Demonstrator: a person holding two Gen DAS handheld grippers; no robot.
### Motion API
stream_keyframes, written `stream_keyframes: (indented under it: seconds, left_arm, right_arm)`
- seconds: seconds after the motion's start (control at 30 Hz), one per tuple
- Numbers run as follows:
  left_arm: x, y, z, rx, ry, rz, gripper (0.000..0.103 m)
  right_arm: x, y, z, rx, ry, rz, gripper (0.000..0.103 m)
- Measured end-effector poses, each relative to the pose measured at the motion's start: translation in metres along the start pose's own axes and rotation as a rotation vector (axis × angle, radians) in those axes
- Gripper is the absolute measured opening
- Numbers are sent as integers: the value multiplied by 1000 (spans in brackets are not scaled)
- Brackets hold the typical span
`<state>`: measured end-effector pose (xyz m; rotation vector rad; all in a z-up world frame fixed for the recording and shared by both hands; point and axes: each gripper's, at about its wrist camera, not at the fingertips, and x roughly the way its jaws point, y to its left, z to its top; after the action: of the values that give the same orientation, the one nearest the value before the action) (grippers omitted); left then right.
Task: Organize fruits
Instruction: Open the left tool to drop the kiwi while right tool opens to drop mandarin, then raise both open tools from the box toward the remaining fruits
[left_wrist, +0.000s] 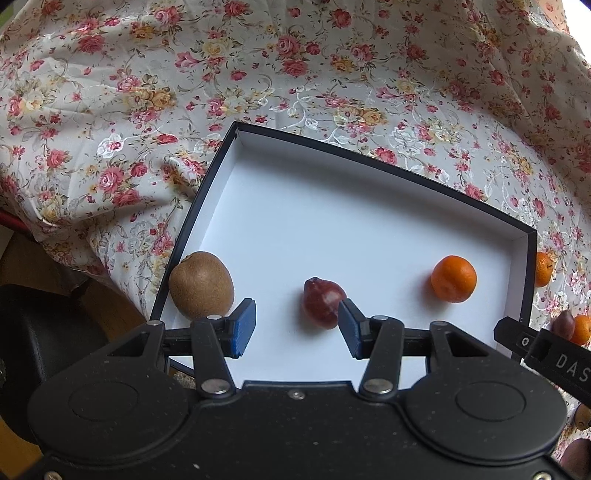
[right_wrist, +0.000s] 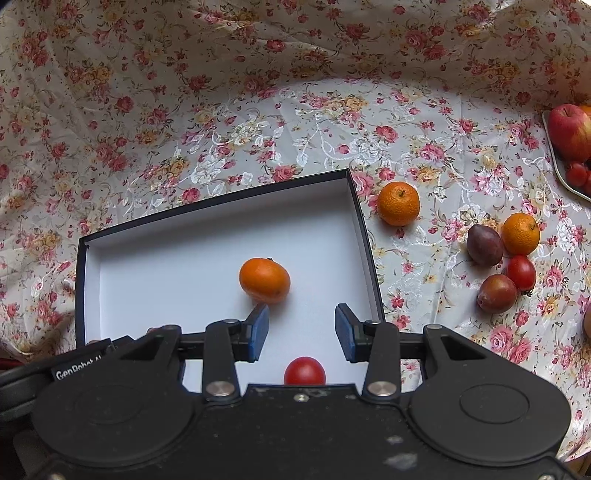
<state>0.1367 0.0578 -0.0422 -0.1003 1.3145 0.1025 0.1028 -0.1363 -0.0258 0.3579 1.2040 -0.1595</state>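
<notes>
A shallow black box with a white inside (left_wrist: 332, 221) lies on the floral cloth. In the left wrist view it holds a kiwi (left_wrist: 201, 285), a dark red plum (left_wrist: 322, 307) and a mandarin (left_wrist: 453, 278). My left gripper (left_wrist: 297, 328) is open and empty above the box's near part, with the plum just beyond its right pad (left_wrist: 349, 326). In the right wrist view my right gripper (right_wrist: 301, 330) is open and empty over the box (right_wrist: 166, 258), with the mandarin (right_wrist: 264, 280) ahead and a cherry tomato (right_wrist: 305, 371) below it.
Right of the box on the cloth lie loose fruits: two mandarins (right_wrist: 398, 203) (right_wrist: 520, 234), two plums (right_wrist: 484, 245) (right_wrist: 496, 293) and a cherry tomato (right_wrist: 521, 272). A tray (right_wrist: 554, 155) at the far right holds an apple (right_wrist: 570, 131) and small tomatoes.
</notes>
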Motion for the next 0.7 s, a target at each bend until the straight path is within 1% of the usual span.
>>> stream_keyframes:
  seconds: [0.13,0.27,0.33,0.4,0.47,0.57,0.7]
  left_arm:
    - [0,-3,-1,13,-1,12,56]
    - [0,-2,-1,1,2,0,56]
    - [1,-2,-1,0,5,4,56]
    - [2,-3,-1,3,4,15,56]
    - [2,-3,-2,6,5,15,56]
    - [4,-2,-4,-17,16,13,56]
    - [6,-1,-8,-50,37,-13,56]
  right_arm:
    - [-2,-3,1,13,8,14,42]
    - [-3,-5,1,14,5,-5,42]
    - [-6,-8,0,24,13,5,42]
    - [-11,-11,-1,26,9,14,42]
    - [-13,-15,-1,30,-1,4,42]
    - [-14,-23,-1,42,-1,-24,42]
    - [-19,-34,-5,46,-3,-34,42]
